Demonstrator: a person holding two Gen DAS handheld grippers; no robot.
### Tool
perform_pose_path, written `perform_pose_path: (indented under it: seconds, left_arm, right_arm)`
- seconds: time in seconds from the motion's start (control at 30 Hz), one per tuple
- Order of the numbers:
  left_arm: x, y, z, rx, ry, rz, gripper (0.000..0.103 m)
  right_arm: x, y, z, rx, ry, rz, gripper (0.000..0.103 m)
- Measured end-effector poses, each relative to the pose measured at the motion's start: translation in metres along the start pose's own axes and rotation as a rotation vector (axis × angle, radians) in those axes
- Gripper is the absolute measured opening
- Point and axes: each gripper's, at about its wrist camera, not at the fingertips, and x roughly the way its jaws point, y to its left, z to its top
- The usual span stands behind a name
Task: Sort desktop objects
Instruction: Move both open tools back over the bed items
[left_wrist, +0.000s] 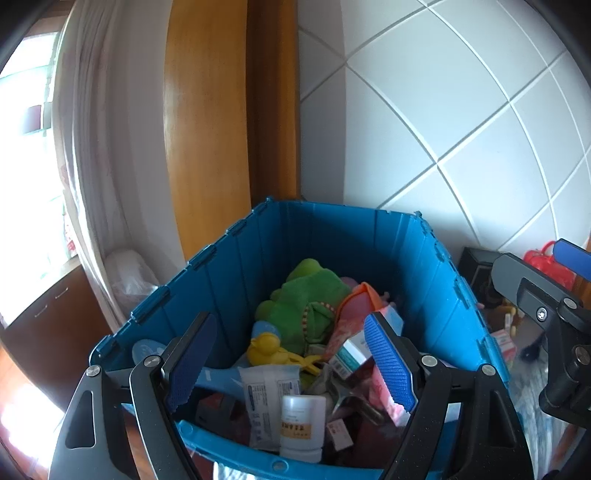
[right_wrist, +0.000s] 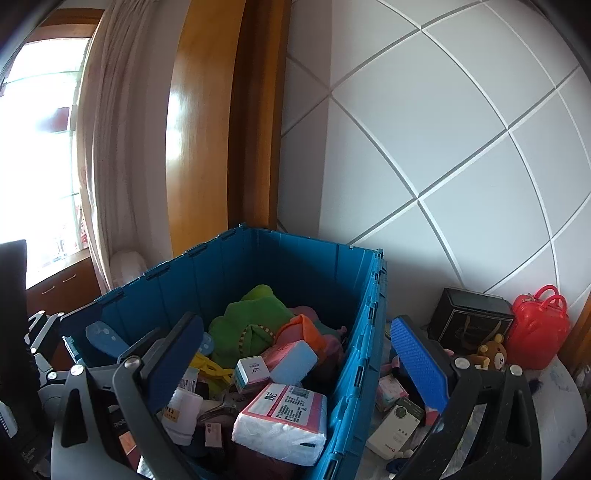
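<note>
Sorting stage: judged well advanced, with the blue crate (right_wrist: 258, 280) already heaped and only a few things still seen outside it.
Left hand-held gripper (left_wrist: 291, 365): held wide apart above the near end of the crate, with nothing between its pads.
Right hand-held gripper (right_wrist: 295, 365): spread wide across the crate's right wall, one finger over the contents and one outside; nothing is gripped.
Near contents: a white bottle (left_wrist: 303, 424), a tissue pack (right_wrist: 282, 424) and small boxes are seen lying loose at the near end.
Middle contents: a yellow duck toy (left_wrist: 264, 347) and a pale blue-and-pink block (right_wrist: 295, 360) are seen on the pile.
Far contents: a green plush toy (right_wrist: 255, 317) is piled toward the back wall.
Left outside: a white card box (right_wrist: 395, 428) and a small pink box (right_wrist: 389, 391) lie on the bench (right_wrist: 554, 406) just beside the crate.
Far outside: a bear toy (right_wrist: 491, 354), a black box (right_wrist: 469, 317) and a red bag (right_wrist: 539, 325) stand by the wall, not yet sorted.
</note>
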Motion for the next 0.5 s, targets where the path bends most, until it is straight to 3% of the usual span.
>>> perform_pose_path:
  seconds: [0.5]
  left_arm:
    - [-0.018,-0.035,-0.023,0.007,0.019,-0.061,0.083]
  right_arm:
    - [-0.03,-0.04,-0.028,0.053,0.028,-0.057,0.103]
